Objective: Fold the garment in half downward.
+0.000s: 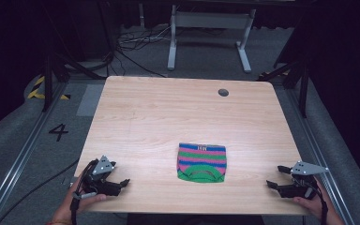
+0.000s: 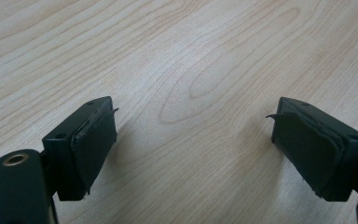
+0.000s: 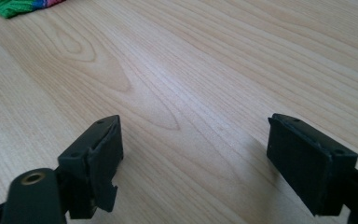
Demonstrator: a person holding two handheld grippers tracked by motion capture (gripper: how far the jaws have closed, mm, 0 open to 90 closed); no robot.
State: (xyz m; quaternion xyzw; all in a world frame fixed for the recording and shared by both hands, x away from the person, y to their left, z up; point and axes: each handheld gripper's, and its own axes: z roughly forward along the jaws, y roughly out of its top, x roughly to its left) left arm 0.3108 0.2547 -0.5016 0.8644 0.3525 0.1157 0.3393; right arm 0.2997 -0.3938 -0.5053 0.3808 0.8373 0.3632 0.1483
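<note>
With the folded striped cloth [image 1: 201, 162] lying flat near the table's [image 1: 159, 112] front edge, untouched, the left gripper [image 1: 122, 183] and right gripper [image 1: 273, 184] rest well apart at either side, jaws spread and empty, so handling appears not yet begun.

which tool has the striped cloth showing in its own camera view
The right tool: a green and pink corner of the striped cloth shows at the top left of its view. The left tool faces bare wooden table.

Folded cloth [image 1: 201, 162]: on worktop [image 1: 168, 117], near front edge, centre-right.
Left gripper [image 1: 122, 183]: front-left corner.
Right gripper [image 1: 273, 183]: front-right corner.
</note>
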